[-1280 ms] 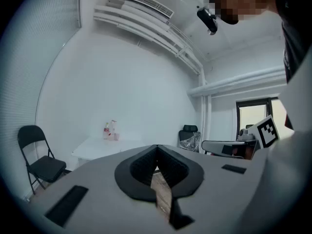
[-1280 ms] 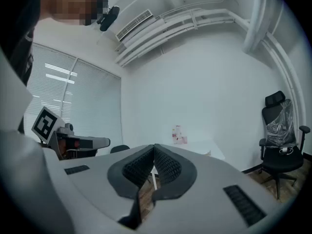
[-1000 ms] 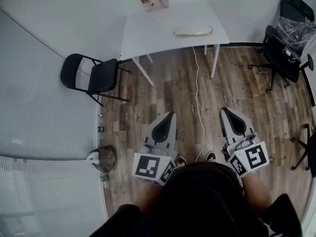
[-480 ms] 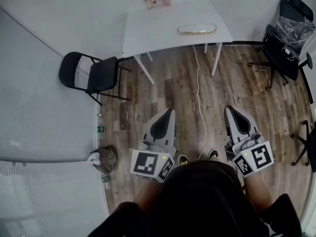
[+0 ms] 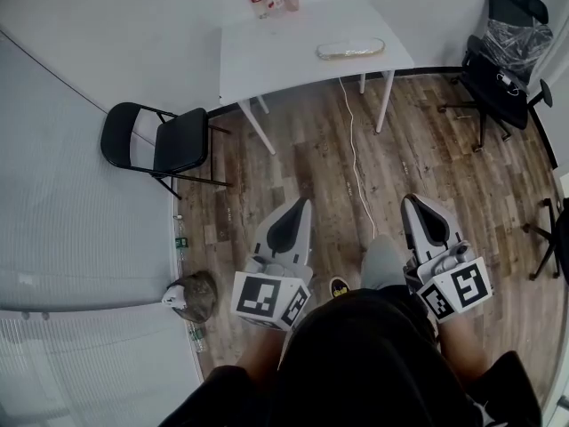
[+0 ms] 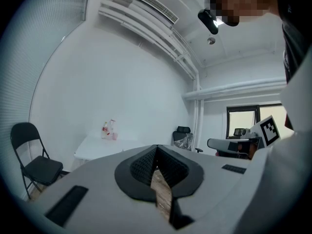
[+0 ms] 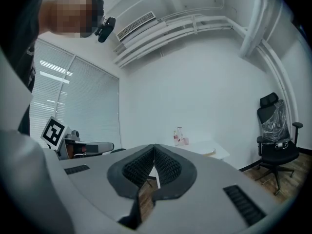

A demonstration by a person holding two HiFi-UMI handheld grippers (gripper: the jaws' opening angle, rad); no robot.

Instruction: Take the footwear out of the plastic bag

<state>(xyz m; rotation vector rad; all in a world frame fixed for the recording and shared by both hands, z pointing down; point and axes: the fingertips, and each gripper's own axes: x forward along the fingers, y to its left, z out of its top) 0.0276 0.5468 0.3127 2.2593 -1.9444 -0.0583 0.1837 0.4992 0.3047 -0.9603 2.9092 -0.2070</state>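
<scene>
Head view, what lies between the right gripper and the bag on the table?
In the head view: bare wood floor, a white cable running alongside, then the table's front edge.

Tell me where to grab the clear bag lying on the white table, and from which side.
Probably one narrow end of the clear bag: it lies flat and long, parallel to the near edge of the white table and close to it. Come in low from that near side. Where its opening is cannot be made out from here.
</scene>
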